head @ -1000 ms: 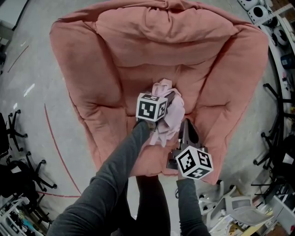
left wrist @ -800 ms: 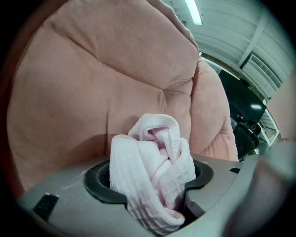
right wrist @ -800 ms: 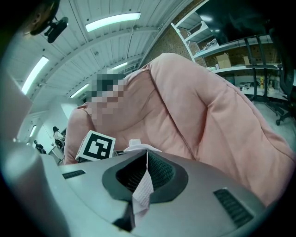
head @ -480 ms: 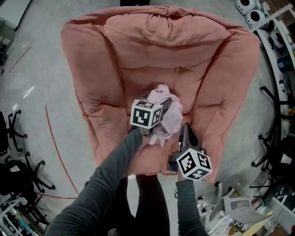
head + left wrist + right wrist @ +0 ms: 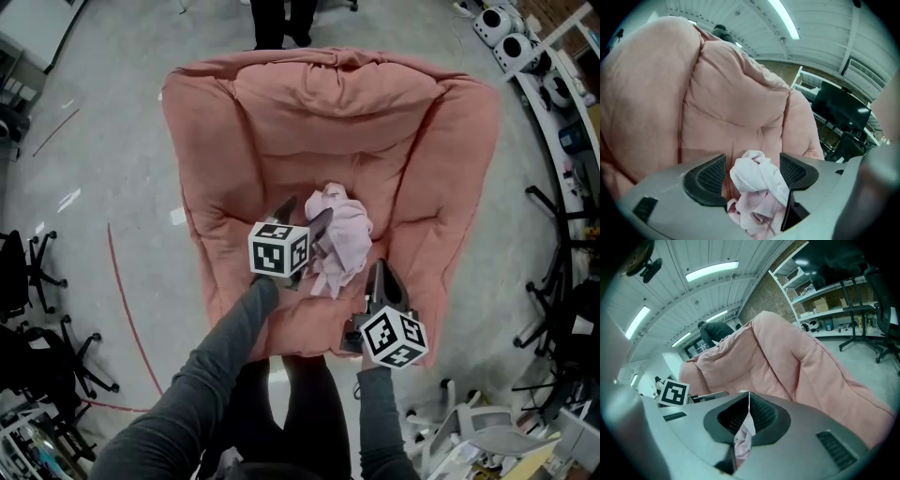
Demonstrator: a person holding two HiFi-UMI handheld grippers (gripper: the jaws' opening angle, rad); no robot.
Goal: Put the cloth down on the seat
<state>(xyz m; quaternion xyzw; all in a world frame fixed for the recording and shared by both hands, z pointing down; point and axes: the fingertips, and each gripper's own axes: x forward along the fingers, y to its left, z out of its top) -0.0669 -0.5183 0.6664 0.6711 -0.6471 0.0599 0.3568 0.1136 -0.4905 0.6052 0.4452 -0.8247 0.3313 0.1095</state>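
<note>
Head view shows the seat (image 5: 234,169), a big padded pink armchair that fills the middle, with floor (image 5: 112,169) round it and office chairs (image 5: 37,272) well off to the sides. The cloth (image 5: 345,230) lies bunched in the hollow of the seat, a pale pink heap whose near end trails toward the front edge. It looks light, soft and limp. It should slump wherever it is let go, a pinch on any loose edge will do, and nothing in it can break.

The left gripper (image 5: 305,214) stands with its jaws wide apart. In the left gripper view the knotted top of the cloth (image 5: 757,176) sits between the pads, which do not press on it. The right gripper (image 5: 378,270) is closed on a thin fold of the cloth (image 5: 743,444), seen pinched in the right gripper view.

Room is ample. The padded arms rise on both sides, but the way up and back toward the person is open.
</note>
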